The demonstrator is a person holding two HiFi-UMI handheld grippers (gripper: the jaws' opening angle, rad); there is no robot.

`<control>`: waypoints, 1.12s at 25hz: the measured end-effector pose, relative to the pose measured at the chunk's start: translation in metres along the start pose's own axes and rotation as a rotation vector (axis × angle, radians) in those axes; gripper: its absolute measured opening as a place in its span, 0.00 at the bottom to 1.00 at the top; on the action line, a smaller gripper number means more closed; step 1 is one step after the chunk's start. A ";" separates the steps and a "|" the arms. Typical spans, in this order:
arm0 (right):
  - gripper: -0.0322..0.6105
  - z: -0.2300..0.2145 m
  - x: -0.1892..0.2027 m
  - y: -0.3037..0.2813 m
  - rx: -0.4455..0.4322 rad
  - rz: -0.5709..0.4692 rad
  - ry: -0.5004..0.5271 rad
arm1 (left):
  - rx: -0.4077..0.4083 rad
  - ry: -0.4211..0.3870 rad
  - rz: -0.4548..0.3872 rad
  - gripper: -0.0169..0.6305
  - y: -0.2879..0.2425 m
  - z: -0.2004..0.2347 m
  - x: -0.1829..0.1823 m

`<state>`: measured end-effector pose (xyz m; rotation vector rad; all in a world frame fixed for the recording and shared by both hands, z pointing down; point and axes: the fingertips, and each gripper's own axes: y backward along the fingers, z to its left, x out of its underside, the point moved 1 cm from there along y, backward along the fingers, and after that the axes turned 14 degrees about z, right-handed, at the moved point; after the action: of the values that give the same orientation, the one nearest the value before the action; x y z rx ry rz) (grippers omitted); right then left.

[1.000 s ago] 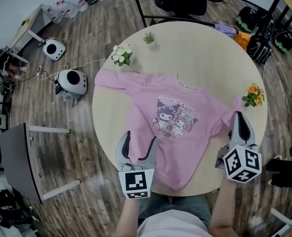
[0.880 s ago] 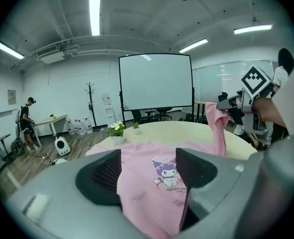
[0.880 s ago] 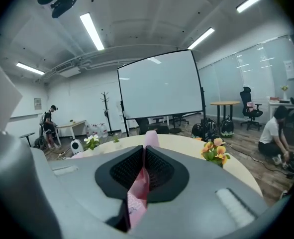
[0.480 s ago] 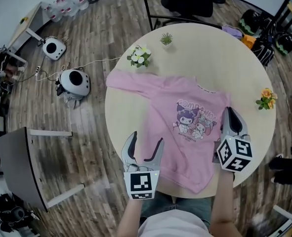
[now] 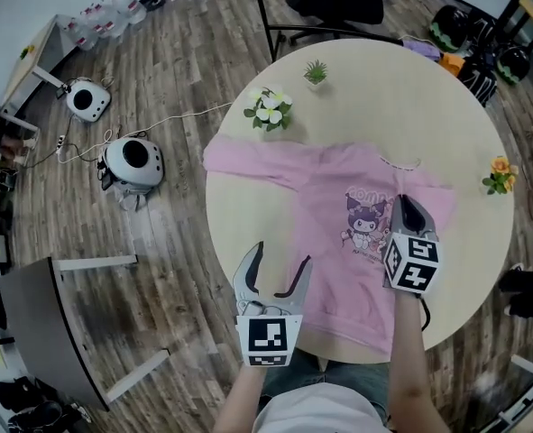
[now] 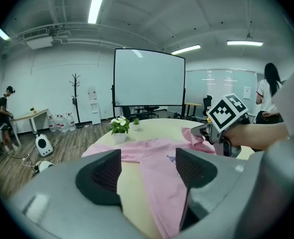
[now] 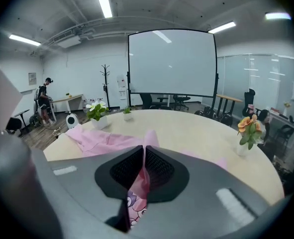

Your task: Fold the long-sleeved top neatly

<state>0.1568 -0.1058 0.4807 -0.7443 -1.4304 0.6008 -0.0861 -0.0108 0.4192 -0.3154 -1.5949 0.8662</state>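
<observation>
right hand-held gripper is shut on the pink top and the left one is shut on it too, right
No: the left hand-held gripper is open, jaws apart and pinching nothing, as the left gripper view shows. The right hand-held gripper is shut on the top.

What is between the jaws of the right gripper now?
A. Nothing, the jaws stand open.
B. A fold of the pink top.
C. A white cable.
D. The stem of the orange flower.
B: the right gripper is shut on a fold of the pink top.
</observation>
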 end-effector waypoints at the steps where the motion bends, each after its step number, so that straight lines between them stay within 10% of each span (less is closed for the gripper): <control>1: 0.12 0.004 0.003 -0.007 0.003 0.015 0.000 | 0.009 0.000 0.005 0.73 -0.002 0.002 0.001; 15: 0.33 0.047 0.029 -0.038 -0.038 0.086 -0.040 | 0.068 -0.006 0.045 0.73 -0.020 0.021 0.009; 28: 0.34 -0.046 0.048 -0.031 0.106 0.123 -0.223 | 0.109 -0.029 0.039 0.73 -0.033 0.013 -0.005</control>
<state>0.2040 -0.0941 0.5355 -0.7010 -1.5510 0.8702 -0.0879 -0.0409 0.4385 -0.2581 -1.5660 0.9883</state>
